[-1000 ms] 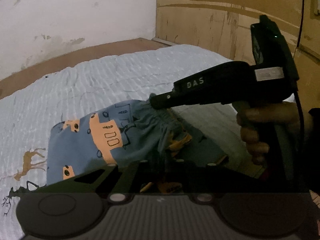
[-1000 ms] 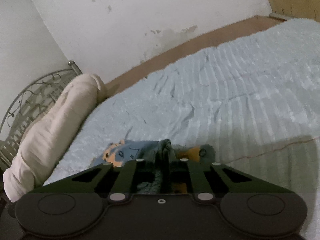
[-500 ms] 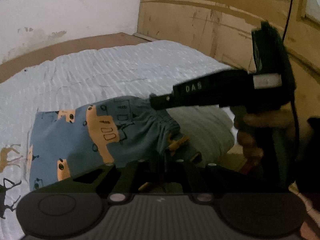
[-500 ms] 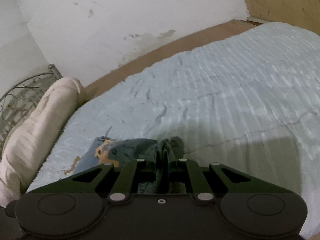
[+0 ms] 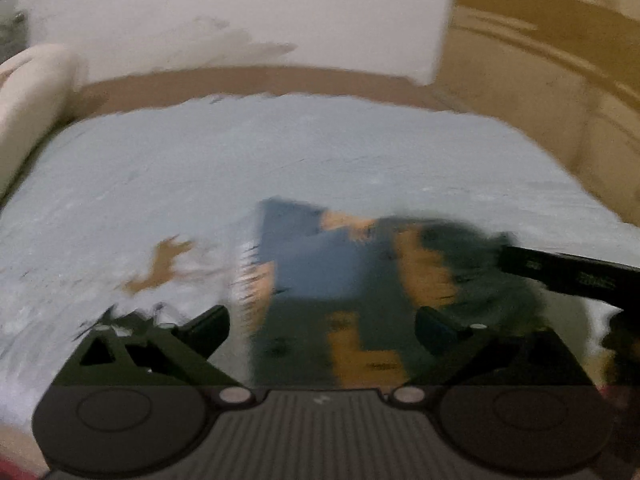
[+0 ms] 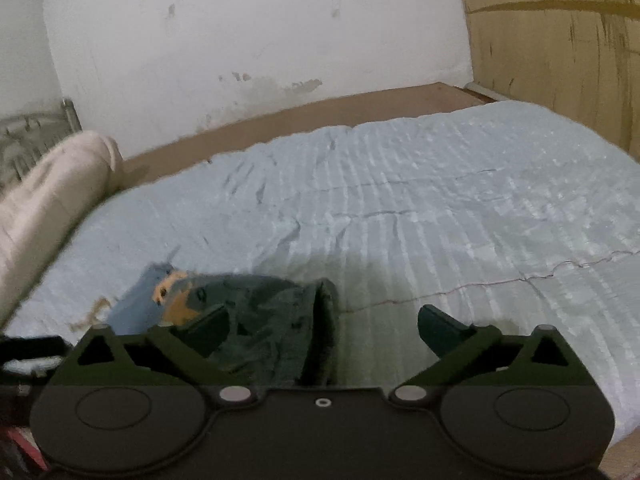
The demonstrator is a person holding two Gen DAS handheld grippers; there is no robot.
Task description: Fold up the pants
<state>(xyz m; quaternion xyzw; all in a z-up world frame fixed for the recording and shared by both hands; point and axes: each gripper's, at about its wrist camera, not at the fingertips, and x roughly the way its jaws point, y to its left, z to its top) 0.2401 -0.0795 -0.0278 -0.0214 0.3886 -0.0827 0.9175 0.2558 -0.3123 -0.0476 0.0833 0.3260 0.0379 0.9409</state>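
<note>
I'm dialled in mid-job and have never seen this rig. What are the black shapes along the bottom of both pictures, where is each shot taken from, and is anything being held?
There is no robot arm: a person holds a two-finger gripper in each hand, and each carries a fisheye camera looking forward along its fingers. The black shapes are the grippers' own bodies and fingers. One picture comes from the left gripper, the other from the right gripper. The left view is blurred.

On the pale blue bed cover lie the blue pants with orange prints, partly folded. A cream pillow sits at the bed's left edge.

Both grippers' jaws have just been opening and now stand wide. The pants lie between the fingers, but nothing is gripped.
</note>
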